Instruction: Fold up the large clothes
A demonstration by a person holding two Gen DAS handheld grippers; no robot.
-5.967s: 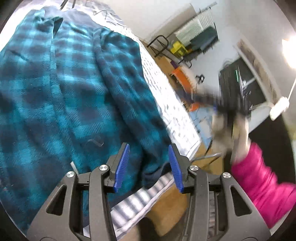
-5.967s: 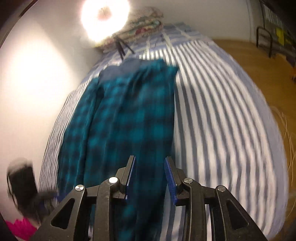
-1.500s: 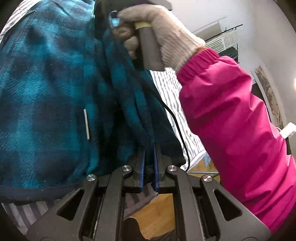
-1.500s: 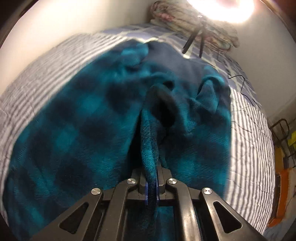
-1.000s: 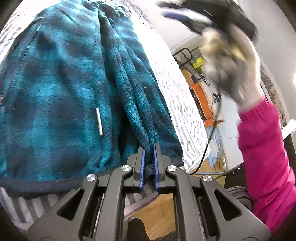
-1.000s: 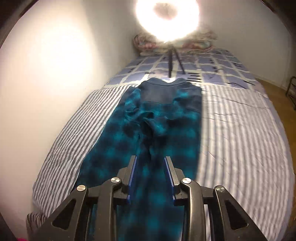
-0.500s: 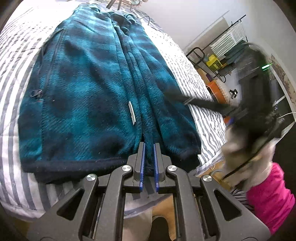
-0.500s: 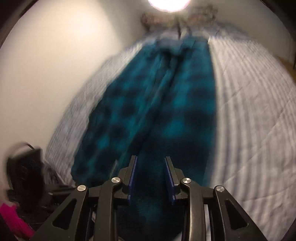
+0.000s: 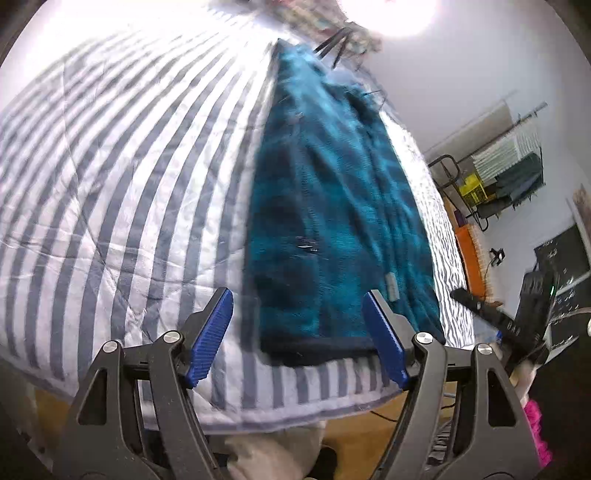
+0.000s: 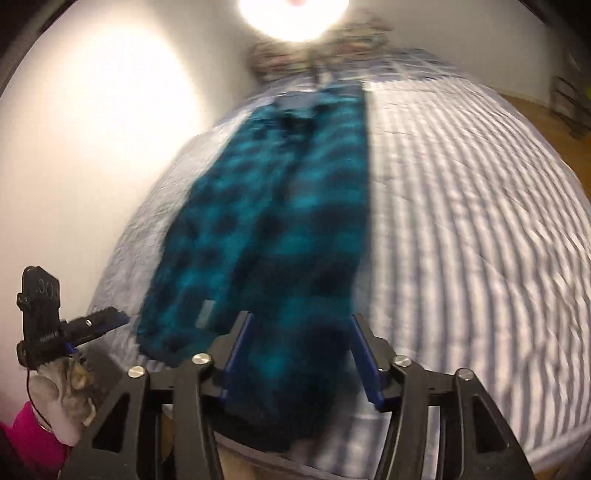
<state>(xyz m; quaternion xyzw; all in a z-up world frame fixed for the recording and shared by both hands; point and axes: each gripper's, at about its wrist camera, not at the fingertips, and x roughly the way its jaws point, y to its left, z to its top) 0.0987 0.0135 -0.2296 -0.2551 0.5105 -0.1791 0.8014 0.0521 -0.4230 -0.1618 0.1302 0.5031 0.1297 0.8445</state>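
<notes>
A teal and dark plaid fleece jacket (image 9: 332, 221) lies lengthwise on the striped bed (image 9: 110, 184), folded into a long narrow strip with its dark hem toward me. My left gripper (image 9: 297, 338) is open and empty just above the hem's left part. In the right wrist view the jacket (image 10: 280, 229) runs away from me; my right gripper (image 10: 301, 356) is open over its near hem, not holding it. The left gripper (image 10: 99, 321) also shows at the lower left of that view.
A bright ring light on a tripod (image 10: 293, 14) and a heap of bedding (image 10: 325, 48) stand at the bed's far end. A white wall (image 10: 92, 129) runs along one side. Racks and an orange object (image 9: 469, 251) stand on the wooden floor beyond the other side.
My left gripper has let go of the jacket's hem and opened wide, pulling back and left. My right gripper has opened wider and come down over the near hem.
</notes>
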